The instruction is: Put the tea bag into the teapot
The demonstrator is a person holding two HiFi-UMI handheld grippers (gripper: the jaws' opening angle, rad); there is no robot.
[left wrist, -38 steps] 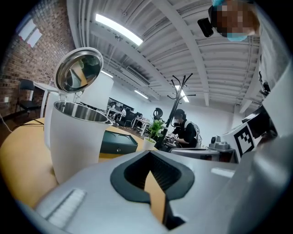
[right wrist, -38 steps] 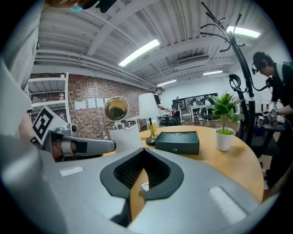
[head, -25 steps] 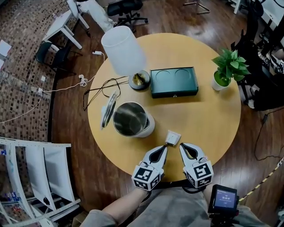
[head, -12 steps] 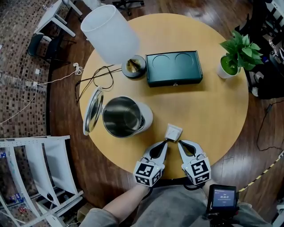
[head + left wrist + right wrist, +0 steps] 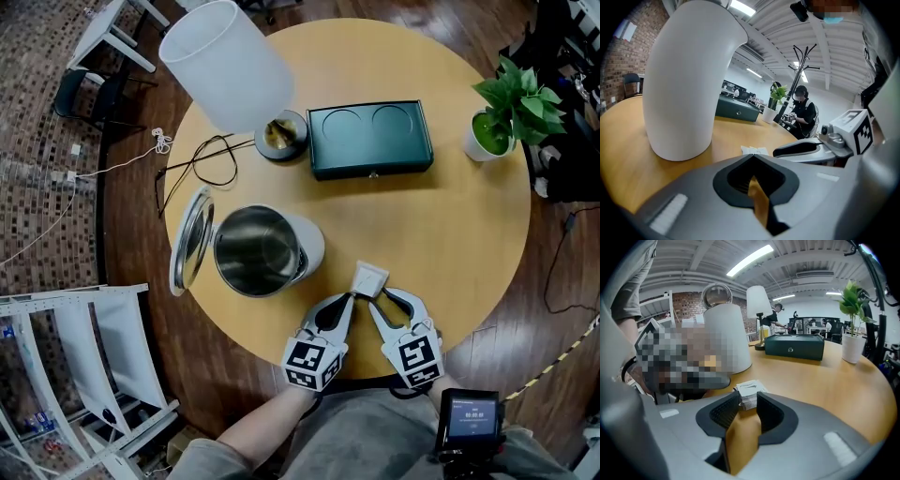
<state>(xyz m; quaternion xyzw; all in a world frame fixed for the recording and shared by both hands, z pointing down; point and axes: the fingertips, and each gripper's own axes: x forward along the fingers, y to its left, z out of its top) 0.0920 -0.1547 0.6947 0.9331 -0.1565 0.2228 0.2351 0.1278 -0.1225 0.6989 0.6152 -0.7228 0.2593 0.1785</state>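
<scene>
A white tea bag packet (image 5: pixel 368 279) lies on the round wooden table (image 5: pixel 450 234), just right of the white teapot (image 5: pixel 258 251), whose steel inside shows beneath its open lid (image 5: pixel 187 240). My left gripper (image 5: pixel 351 296) is shut, its tips meeting on the packet's near left corner (image 5: pixel 754 150). My right gripper (image 5: pixel 382 298) has just been opening. The packet's near end (image 5: pixel 749 392) sits between its parted tips (image 5: pixel 749 401), which do not press on it. Both grippers rest low at the table's near edge.
A lamp with a big white shade (image 5: pixel 227 66) stands behind the teapot, its cable (image 5: pixel 202 169) looping across the table. A dark green box (image 5: pixel 371 139) and a potted plant (image 5: pixel 514 103) stand at the back. A white rack (image 5: pixel 84 356) is on the floor at left.
Both grippers came down toward the table with the packet between them. The right jaws, shut on the packet before, now stand apart. The left jaws stay together.
</scene>
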